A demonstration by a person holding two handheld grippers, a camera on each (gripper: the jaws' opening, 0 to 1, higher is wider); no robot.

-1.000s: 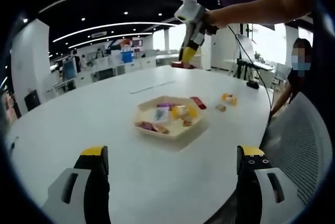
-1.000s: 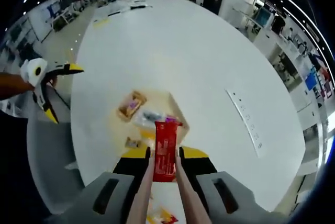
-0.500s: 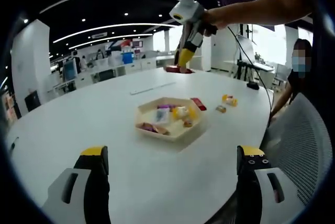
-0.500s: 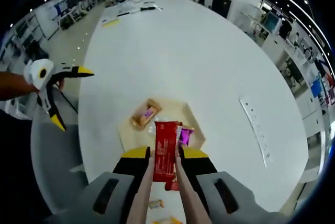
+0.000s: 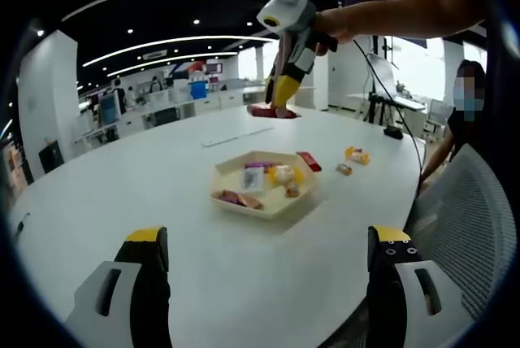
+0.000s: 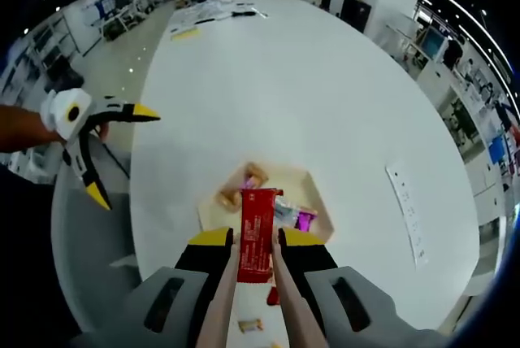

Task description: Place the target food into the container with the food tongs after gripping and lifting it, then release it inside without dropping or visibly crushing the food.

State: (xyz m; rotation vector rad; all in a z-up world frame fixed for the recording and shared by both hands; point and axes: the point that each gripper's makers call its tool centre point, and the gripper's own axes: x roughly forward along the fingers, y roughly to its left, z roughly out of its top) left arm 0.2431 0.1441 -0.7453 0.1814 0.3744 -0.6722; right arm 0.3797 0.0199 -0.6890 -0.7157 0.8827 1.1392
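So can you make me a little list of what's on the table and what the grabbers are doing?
table: white table
tray: tan tray holding wrapped snacks
loose snacks: red packet beside tray; two small snacks further off
right gripper: tongs pinch a red snack bar, high above tray
left gripper: open, holding nothing

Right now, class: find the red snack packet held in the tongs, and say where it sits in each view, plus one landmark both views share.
Left gripper view: the red snack packet hangs upper centre, below the right gripper, high above the tray.
Right gripper view: the packet stands lower centre, upright between the tongs.
Shared landmark: the beige hexagonal tray of snacks on the white table.
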